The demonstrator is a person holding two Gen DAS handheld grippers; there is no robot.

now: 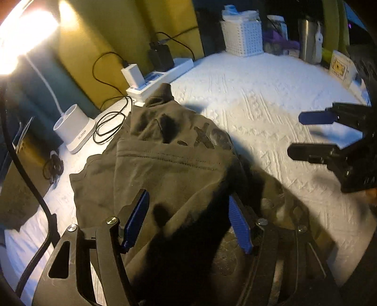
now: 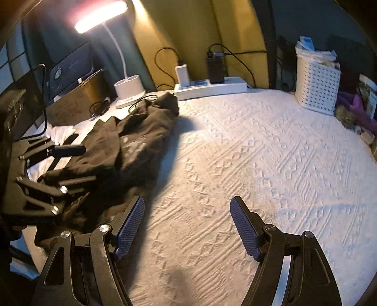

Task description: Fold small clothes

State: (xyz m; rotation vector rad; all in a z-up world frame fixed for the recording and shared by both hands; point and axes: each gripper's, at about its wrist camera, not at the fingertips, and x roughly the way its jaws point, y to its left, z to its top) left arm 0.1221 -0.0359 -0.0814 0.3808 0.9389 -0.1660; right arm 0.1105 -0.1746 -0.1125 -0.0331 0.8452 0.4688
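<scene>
Both claws gape empty, left claw over the crumpled shirt, right claw beside it; next, pinch an edge and spread

A lit desk lamp shines over the white quilted bedspread before yellow walls.

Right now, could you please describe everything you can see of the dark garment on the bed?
The dark garment is an olive-brown piece of soft knit fabric, crumpled rather than folded, lying on the white textured bedspread. A stitched hem runs across one layer and a dark, partly hidden print shows above it. Its far end bunches up near the white power strip. The left tool stands over its near end, open, fabric between its fingers without being pinched.
</scene>
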